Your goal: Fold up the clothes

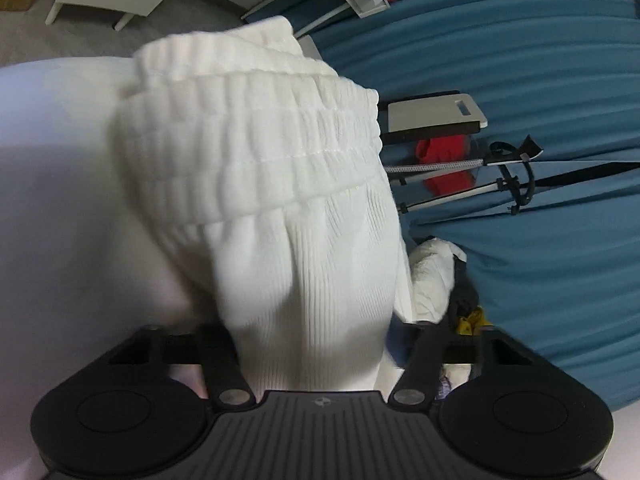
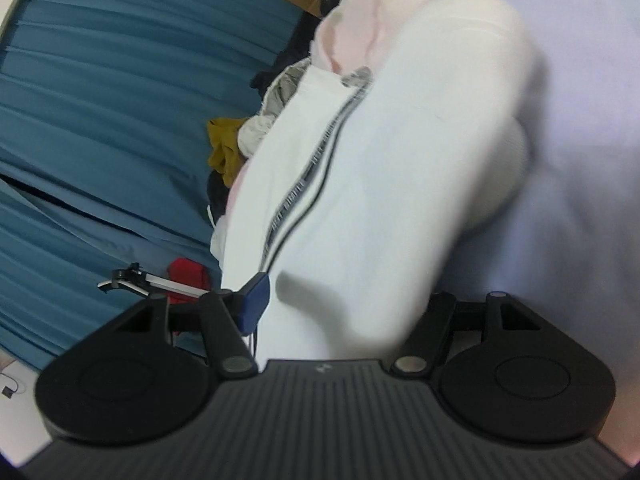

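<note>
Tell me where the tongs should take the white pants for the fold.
Grip the white pants on the ribbed waistband, the thick gathered edge, coming end-on along the garment. That is roughly how the left tongs seem to hold it now, fabric bunched between the fingers. The right tongs hold fabric by the striped side seam.

The garment (image 1: 280, 184) is white with ribbed knit. Its side stripe (image 2: 304, 184) is black and grey. The curtain (image 1: 520, 60) is plain blue.
</note>
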The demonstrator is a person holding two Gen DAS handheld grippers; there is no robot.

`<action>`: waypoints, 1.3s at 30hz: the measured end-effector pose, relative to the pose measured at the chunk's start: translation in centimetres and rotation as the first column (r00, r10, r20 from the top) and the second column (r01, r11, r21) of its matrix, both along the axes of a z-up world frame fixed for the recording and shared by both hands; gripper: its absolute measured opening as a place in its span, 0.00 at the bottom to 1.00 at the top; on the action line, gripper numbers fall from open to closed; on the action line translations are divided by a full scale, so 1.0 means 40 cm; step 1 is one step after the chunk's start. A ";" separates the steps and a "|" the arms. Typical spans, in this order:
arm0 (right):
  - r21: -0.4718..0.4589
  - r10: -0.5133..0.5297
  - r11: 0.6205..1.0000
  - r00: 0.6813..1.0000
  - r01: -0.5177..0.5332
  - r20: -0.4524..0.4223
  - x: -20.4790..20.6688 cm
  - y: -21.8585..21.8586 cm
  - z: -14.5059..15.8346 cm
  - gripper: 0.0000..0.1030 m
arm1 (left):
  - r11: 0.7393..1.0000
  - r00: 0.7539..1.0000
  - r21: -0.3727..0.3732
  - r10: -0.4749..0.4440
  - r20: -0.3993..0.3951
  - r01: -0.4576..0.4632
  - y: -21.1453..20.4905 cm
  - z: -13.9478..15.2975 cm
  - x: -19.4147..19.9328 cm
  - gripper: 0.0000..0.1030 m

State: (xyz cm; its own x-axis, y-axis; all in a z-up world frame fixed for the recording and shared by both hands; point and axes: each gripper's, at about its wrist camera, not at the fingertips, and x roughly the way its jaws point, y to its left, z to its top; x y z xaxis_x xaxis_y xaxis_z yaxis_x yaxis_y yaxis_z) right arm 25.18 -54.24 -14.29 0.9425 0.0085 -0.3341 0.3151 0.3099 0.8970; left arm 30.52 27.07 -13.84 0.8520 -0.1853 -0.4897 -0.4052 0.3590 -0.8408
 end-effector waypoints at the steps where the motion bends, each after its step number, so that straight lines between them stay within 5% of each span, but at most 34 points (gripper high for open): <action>1: -0.008 -0.002 1.000 1.000 0.002 0.002 0.008 -0.004 0.002 0.60 | 1.000 1.000 0.012 0.003 0.001 -0.003 -0.003 -0.001 0.012 0.31; 4: -0.014 -0.040 0.999 0.999 0.040 -0.014 0.020 -0.019 0.004 0.18 | 1.000 1.000 0.025 0.012 0.009 -0.012 -0.007 0.006 0.023 0.16; 6: 0.019 -0.054 0.998 0.998 0.055 -0.016 0.015 -0.025 0.000 0.13 | 1.000 0.999 0.012 0.025 0.024 -0.025 -0.005 0.020 0.011 0.12; 14: 0.002 -0.047 0.999 0.997 0.048 -0.060 -0.082 -0.025 0.070 0.11 | 0.998 0.998 0.054 -0.043 0.054 0.040 0.020 0.146 -0.088 0.10; 23: 0.120 0.044 0.992 0.987 -0.026 -0.152 -0.256 -0.021 0.092 0.11 | 0.991 0.995 0.097 -0.094 -0.031 0.096 0.092 0.281 -0.362 0.10; 28: 0.076 0.084 0.995 0.979 -0.071 -0.185 -0.339 0.012 0.129 0.11 | 0.978 0.983 0.139 -0.137 -0.120 0.153 0.126 0.260 -0.490 0.12; 32: 0.098 0.077 0.994 0.963 -0.053 -0.259 -0.356 0.023 0.078 0.11 | 0.967 0.970 0.152 -0.180 -0.161 0.205 0.135 0.197 -0.552 0.16; 39: 0.134 0.067 0.990 0.971 -0.037 -0.228 -0.358 0.019 0.034 0.12 | 0.918 0.947 0.261 -0.251 -0.200 0.299 0.115 0.220 -0.655 0.35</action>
